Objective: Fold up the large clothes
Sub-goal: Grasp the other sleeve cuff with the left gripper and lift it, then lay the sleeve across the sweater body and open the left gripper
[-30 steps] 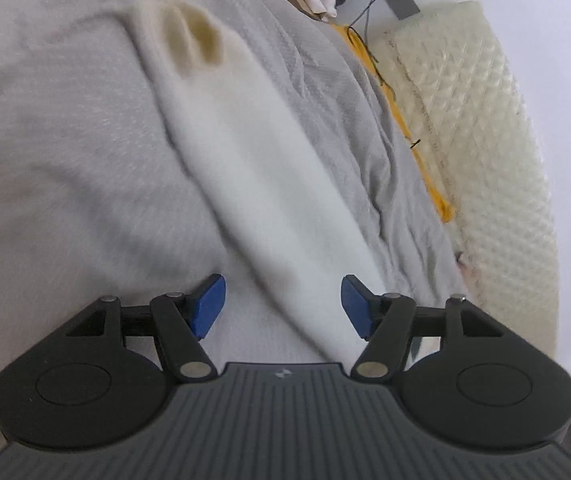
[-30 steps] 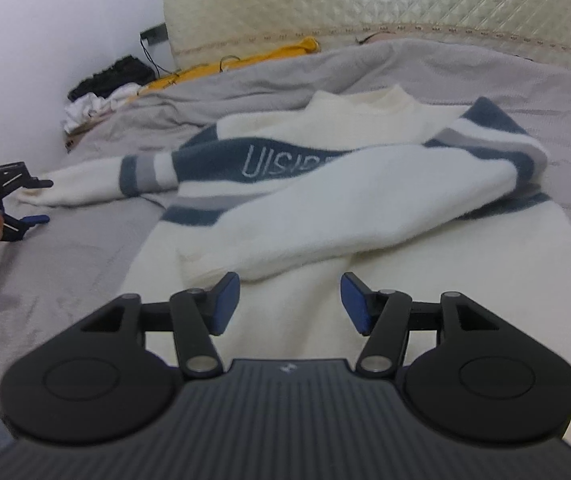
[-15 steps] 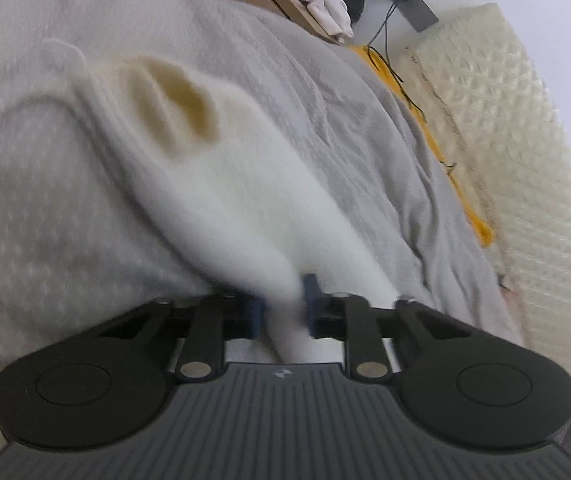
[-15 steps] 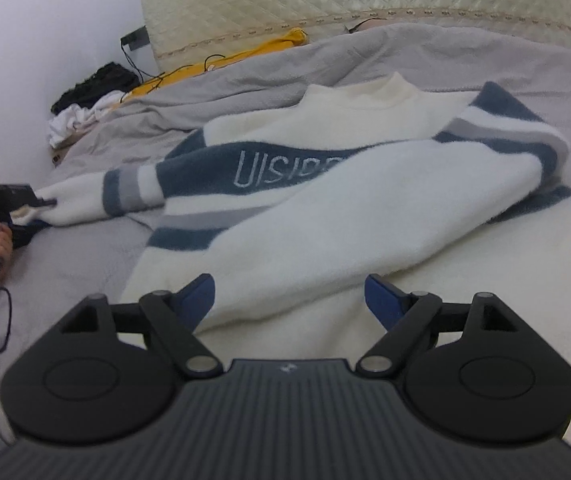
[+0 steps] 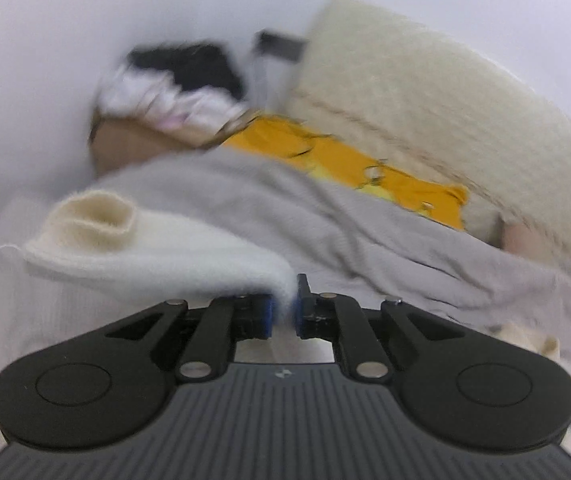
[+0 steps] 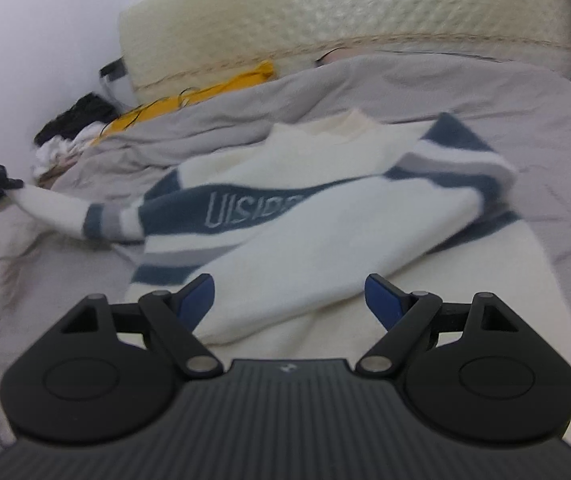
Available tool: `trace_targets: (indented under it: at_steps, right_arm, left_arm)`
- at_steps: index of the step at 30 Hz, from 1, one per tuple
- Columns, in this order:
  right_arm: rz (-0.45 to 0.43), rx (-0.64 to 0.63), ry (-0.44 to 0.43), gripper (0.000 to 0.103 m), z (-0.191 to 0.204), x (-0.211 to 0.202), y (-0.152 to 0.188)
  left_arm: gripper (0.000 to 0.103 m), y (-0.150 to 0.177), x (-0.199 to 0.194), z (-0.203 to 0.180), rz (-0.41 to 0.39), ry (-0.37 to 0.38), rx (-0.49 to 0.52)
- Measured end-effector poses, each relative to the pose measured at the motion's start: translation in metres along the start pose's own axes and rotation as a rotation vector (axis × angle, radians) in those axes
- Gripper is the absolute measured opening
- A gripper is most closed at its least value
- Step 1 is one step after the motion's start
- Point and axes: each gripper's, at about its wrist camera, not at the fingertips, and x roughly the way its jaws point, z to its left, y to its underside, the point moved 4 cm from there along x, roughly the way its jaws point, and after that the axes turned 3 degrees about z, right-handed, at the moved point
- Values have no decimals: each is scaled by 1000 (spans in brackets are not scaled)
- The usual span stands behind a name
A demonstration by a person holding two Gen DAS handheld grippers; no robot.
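Left wrist: left tool (image 5: 283, 311) pinches sleeve (image 5: 157, 256) | right tool (image 6: 289, 294) wide, empty

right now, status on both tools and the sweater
Left tool shut on sleeve, cuff lifted off the bed. Right tool open, jaws just widened, over the sweater, gripping nothing. Nothing in the way.

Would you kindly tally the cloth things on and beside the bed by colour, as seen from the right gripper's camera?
White with blue and grey stripes: 1, the sweater
Grey: 1, the bedspread
Yellow: 1, the cloth along the mattress edge
Black: 1, the garment in the corner pile
White: 1, the crumpled cloth under it; blurred, perhaps more than one piece
Total: 5
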Motion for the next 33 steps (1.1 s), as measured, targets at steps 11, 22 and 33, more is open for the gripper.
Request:
trace_targets:
  at_steps: [11,22,33]
  right_arm:
    - [-117,84,-17,84,-59,-48,-21]
    - [-154,230,-53,84,-118,-55,-22]
    - [-157,390,-25,84,-170,-37,-12]
  left_arm:
    - [11,8,-76,-235,-79,191,285]
    - [11,142,-71,-443,-2,353,531]
    - [12,311,0,-511,233,433,595]
